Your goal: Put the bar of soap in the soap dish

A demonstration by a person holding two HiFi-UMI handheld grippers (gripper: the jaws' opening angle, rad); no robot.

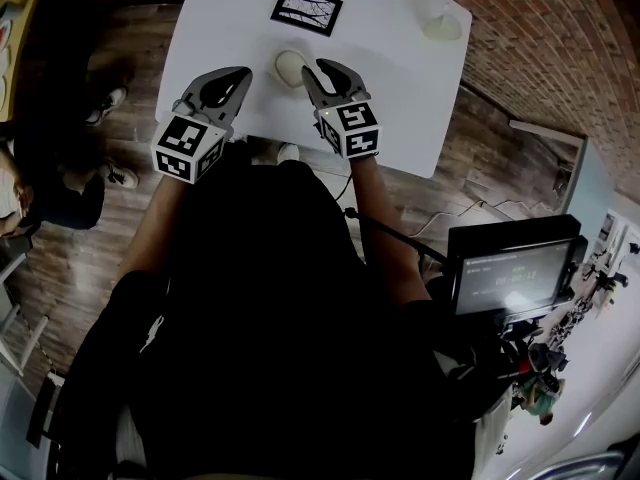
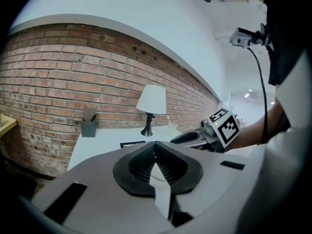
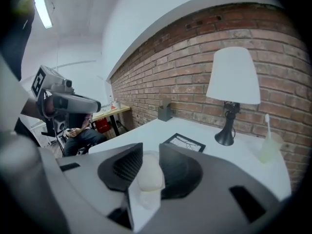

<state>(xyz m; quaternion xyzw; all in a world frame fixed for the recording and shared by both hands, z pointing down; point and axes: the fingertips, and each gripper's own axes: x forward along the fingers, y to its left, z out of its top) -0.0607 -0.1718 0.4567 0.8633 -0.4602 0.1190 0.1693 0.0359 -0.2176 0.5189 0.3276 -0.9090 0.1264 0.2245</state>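
Observation:
The cream bar of soap point(image 1: 290, 67) lies in a round pale soap dish point(image 1: 279, 58) on the white table point(image 1: 400, 88). My right gripper point(image 1: 315, 68) hovers just right of the dish, pointing at it. In the right gripper view the soap point(image 3: 150, 175) and dish point(image 3: 148, 200) show through the gap beyond my right gripper point(image 3: 151, 147). Its jaws are partly open and the pads do not seem to press on the soap. My left gripper point(image 1: 240, 74) hangs left of the dish. The tips of my left gripper point(image 2: 155, 145) meet, with nothing between them.
A framed picture point(image 1: 306, 9) lies behind the dish. A white lamp point(image 3: 233, 77), a grey holder point(image 3: 165, 112) and a cup with a toothbrush point(image 3: 269, 147) stand by the brick wall. A monitor point(image 1: 515, 268) is at my right, a seated person point(image 1: 40, 198) at my left.

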